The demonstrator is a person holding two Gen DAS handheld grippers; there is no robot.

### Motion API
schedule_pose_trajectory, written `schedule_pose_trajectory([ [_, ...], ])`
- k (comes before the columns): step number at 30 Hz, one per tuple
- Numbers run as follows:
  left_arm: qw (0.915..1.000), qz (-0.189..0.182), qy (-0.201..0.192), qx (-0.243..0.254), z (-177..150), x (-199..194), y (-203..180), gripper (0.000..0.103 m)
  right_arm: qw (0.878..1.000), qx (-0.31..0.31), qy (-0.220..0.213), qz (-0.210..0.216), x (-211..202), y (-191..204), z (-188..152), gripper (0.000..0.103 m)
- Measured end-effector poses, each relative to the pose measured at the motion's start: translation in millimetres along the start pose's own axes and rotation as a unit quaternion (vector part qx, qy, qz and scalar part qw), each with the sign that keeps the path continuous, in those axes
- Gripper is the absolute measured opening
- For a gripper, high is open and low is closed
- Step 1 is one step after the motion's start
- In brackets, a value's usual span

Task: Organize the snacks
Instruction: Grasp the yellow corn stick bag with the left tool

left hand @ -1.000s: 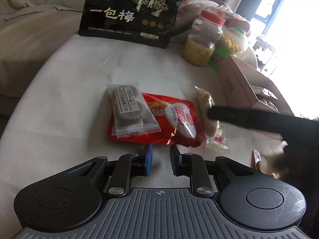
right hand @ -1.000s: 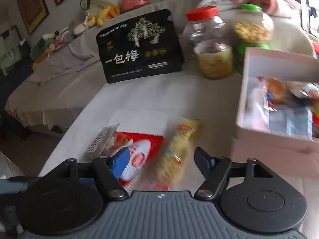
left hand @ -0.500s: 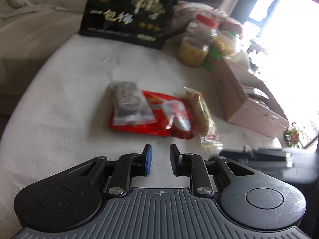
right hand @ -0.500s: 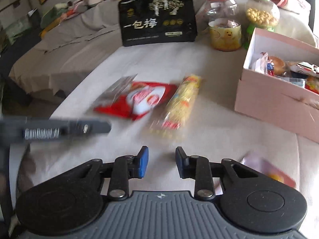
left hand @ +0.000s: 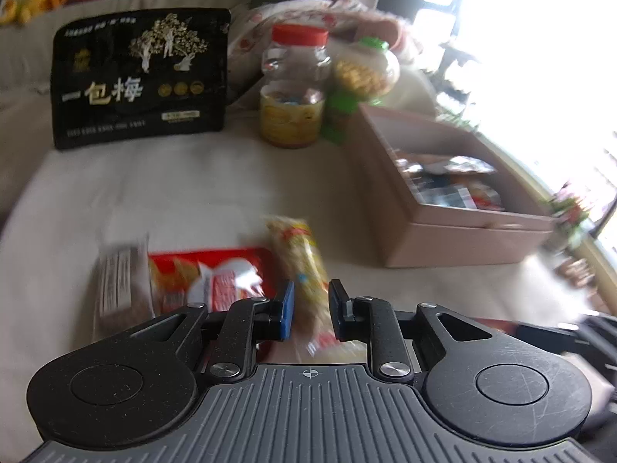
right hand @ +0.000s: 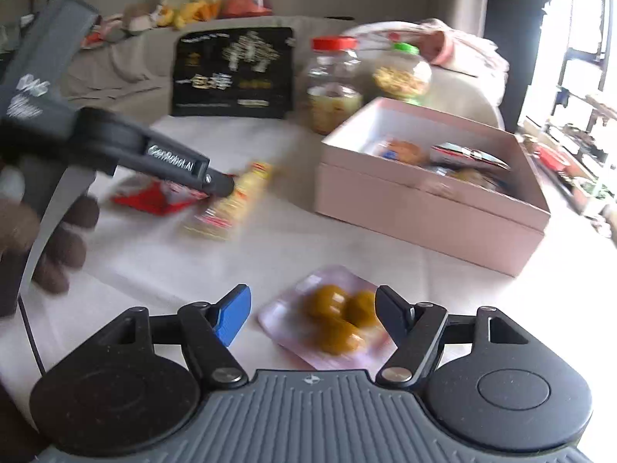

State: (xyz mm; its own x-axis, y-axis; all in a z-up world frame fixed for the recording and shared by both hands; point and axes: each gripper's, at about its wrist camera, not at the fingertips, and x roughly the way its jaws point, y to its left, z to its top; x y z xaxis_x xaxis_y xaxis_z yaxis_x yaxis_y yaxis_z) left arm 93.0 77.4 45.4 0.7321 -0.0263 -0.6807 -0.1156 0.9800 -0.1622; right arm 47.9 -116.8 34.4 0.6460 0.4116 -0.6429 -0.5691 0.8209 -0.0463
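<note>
A long yellow snack packet [left hand: 299,266] lies on the white cloth, next to a red packet [left hand: 216,277] and a grey-brown packet [left hand: 119,289]. My left gripper [left hand: 311,308] has its jaws narrowly apart around the yellow packet's near end; contact is blurred. From the right wrist view the left gripper's fingertip [right hand: 219,185] sits over the yellow packet [right hand: 231,204]. My right gripper [right hand: 313,314] is open around a pink packet of round brown sweets [right hand: 331,318] on the cloth. An open pink box [right hand: 432,208] holds several snacks.
A black plum bag [left hand: 139,77] stands at the back. A red-lidded jar [left hand: 295,88] and a green-lidded jar [left hand: 362,73] stand beside the box's [left hand: 455,239] far corner. A sofa with toys lies behind.
My left gripper moved forward and right, over the yellow packet. My right gripper opened wide and moved to the pink sweets packet.
</note>
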Motion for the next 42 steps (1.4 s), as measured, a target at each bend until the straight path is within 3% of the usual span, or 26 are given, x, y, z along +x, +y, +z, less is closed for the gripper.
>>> schedule_pose_trajectory([
  [4, 0.9999, 0.009, 0.012, 0.007, 6.9, 18.5, -3.0, 0.034, 1.0, -0.002, -0.001, -0.029, 0.6, -9.1, -12.7, 0.074],
  [11, 0.9995, 0.011, 0.029, 0.007, 9.7, 38.4, -3.8, 0.038, 0.999, 0.009, -0.006, -0.045, 2.5, -15.0, -24.0, 0.078],
  [13, 0.9996, 0.01, 0.025, 0.009, 6.5, 34.1, -4.5, 0.034, 0.999, 0.012, -0.007, -0.047, 1.5, -16.9, -24.8, 0.078],
  [19, 0.9985, -0.037, 0.04, 0.008, -23.9, 0.7, -10.4, 0.034, 0.999, 0.023, -0.007, -0.046, -0.7, -20.4, -28.5, 0.081],
  [24, 0.9974, -0.054, 0.046, 0.018, -57.6, -34.0, -17.3, 0.034, 0.999, 0.029, -0.003, -0.033, 1.2, -18.3, -28.6, 0.082],
  [26, 0.9978, -0.054, 0.038, 0.004, -65.3, -38.8, -14.9, 0.035, 0.999, 0.03, 0.002, -0.027, 4.4, -16.3, -29.2, 0.089],
  [33, 0.9973, -0.069, 0.023, -0.009, -65.2, -33.2, -9.2, 0.035, 1.0, 0.027, 0.01, -0.013, 8.4, -15.0, -30.1, 0.096],
  [42, 0.9969, -0.077, 0.003, -0.015, -71.7, -33.6, -8.2, 0.034, 0.998, 0.04, 0.03, -0.037, 8.8, -7.2, -28.5, 0.103],
])
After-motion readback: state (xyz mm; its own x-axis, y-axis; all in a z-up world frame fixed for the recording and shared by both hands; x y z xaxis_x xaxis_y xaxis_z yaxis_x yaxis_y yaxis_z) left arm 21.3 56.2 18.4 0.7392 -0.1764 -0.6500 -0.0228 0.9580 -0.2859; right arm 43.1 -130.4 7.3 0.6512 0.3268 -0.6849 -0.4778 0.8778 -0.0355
